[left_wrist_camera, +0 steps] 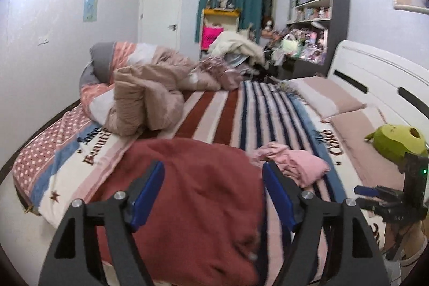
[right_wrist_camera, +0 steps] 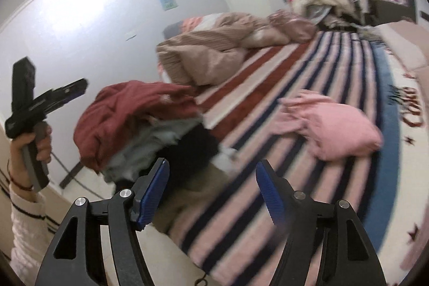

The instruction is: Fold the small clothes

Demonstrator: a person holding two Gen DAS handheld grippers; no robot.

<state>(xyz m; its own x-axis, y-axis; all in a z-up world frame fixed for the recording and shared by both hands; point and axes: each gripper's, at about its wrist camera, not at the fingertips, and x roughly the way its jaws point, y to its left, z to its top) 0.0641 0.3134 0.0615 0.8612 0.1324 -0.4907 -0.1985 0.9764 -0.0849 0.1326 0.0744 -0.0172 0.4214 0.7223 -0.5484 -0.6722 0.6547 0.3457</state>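
Observation:
A dark red garment (left_wrist_camera: 193,195) lies on top of a pile at the near edge of the bed; in the right wrist view the red garment (right_wrist_camera: 128,111) covers grey (right_wrist_camera: 150,144) and black (right_wrist_camera: 193,149) clothes. A crumpled pink garment (left_wrist_camera: 297,162) lies to its right on the striped sheet, also in the right wrist view (right_wrist_camera: 337,125). My left gripper (left_wrist_camera: 213,184) is open and empty just above the red garment. My right gripper (right_wrist_camera: 211,186) is open and empty, above the bed edge between the pile and the pink garment. The left gripper also shows held up at the far left (right_wrist_camera: 69,93).
A rumpled beige and pink duvet (left_wrist_camera: 144,95) fills the far left of the bed. Pillows (left_wrist_camera: 329,98) and a green plush toy (left_wrist_camera: 396,144) lie by the white headboard (left_wrist_camera: 380,77). Cluttered shelves (left_wrist_camera: 313,15) stand behind.

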